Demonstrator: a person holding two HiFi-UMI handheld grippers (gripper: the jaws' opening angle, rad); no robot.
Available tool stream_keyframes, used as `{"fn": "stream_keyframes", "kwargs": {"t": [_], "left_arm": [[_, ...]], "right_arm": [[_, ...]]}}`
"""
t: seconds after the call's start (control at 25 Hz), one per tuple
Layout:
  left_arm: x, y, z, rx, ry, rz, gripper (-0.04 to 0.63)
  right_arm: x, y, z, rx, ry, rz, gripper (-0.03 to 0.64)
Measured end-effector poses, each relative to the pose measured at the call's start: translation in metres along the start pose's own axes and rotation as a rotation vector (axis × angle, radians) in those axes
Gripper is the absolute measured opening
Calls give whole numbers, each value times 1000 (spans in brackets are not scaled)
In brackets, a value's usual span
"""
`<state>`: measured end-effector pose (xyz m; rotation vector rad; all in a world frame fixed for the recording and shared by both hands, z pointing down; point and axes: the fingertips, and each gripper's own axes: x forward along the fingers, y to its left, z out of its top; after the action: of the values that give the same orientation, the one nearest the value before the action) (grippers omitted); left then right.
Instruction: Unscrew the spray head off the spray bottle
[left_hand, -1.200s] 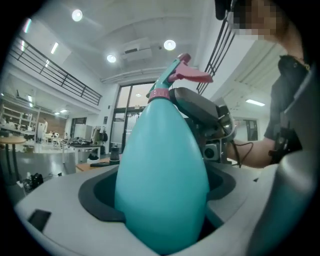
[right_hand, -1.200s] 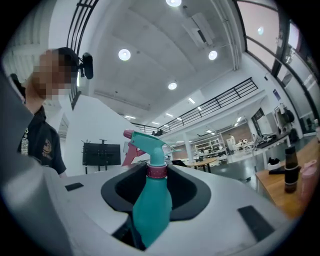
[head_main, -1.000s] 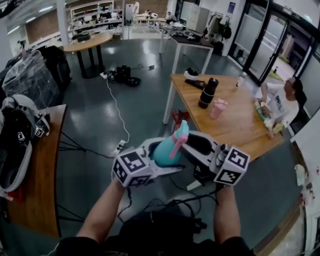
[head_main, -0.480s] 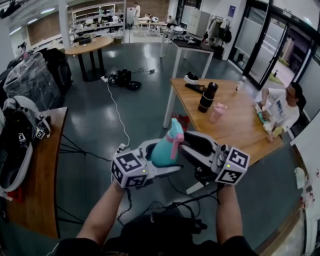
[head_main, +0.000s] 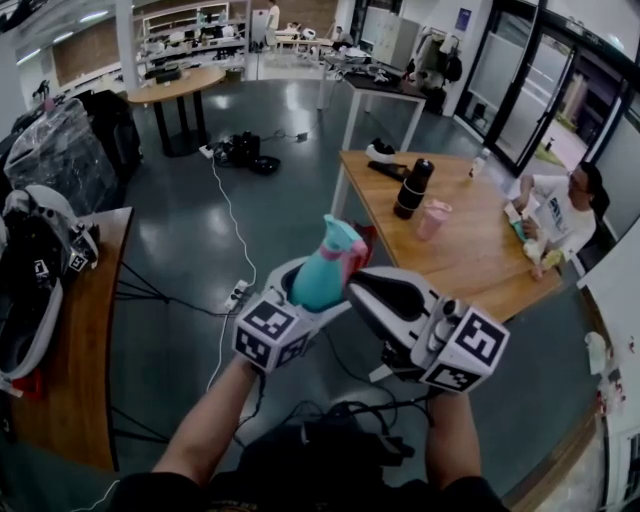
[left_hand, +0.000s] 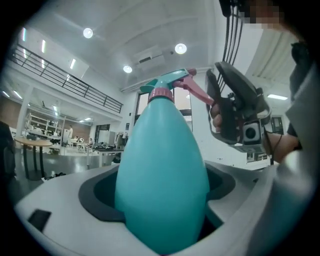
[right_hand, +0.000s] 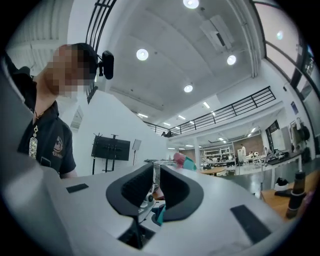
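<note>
**Head view.** One teal spray bottle (head_main: 318, 272) stands tilted at the middle. Its body is clamped in the left gripper (head_main: 312, 292), and its one spray head (head_main: 343, 237) is topmost. The right gripper (head_main: 362, 285) lies just right of the bottle, its tips near the pink trigger (head_main: 354, 262). There are two marker cubes (head_main: 272, 335), one on each gripper, both nearer the person than the bottle. Their faces carry black-and-white square patterns, not letters. Beyond the bottle to the right is a wooden table (head_main: 480, 250) with one black flask (head_main: 411, 188) and one pink cup (head_main: 432, 219). One seated person (head_main: 560, 215) is at its far side.

**Left gripper view.** The bottle fills the centre, and both jaws press on its lower body. One pink collar (left_hand: 161, 93) sits under the head. The trigger points right toward the right gripper, which is up and right of the bottle. Whether they touch cannot be told. Three round ceiling lights (left_hand: 180, 48) show above the bottle.

**Right gripper view.** The two dark pads (right_hand: 137, 189) stand nearly together with a thin slit between them. They have just been closing, and nothing is gripped in the slit. A bit of the pink-and-teal head shows just beyond them, to their right. Four round ceiling lights (right_hand: 142, 54) show overhead. Left of the bottle's head, a dark shirt (right_hand: 42, 127) bears one round emblem (right_hand: 59, 144), too small to read.
</note>
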<state>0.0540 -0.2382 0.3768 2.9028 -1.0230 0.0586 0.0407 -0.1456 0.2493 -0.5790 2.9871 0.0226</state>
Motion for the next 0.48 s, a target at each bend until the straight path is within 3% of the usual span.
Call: {"fn": "stream_keyframes", "kwargs": {"t": [0.2,0.48], "left_arm": [[-2,1,3,4,-30,35,445],[-12,12,5,-16,-63,66,445]], "right_arm": [[12,4,-23,-46,140,-35,49],[12,-7,-30,-67,184,-115,38]]}}
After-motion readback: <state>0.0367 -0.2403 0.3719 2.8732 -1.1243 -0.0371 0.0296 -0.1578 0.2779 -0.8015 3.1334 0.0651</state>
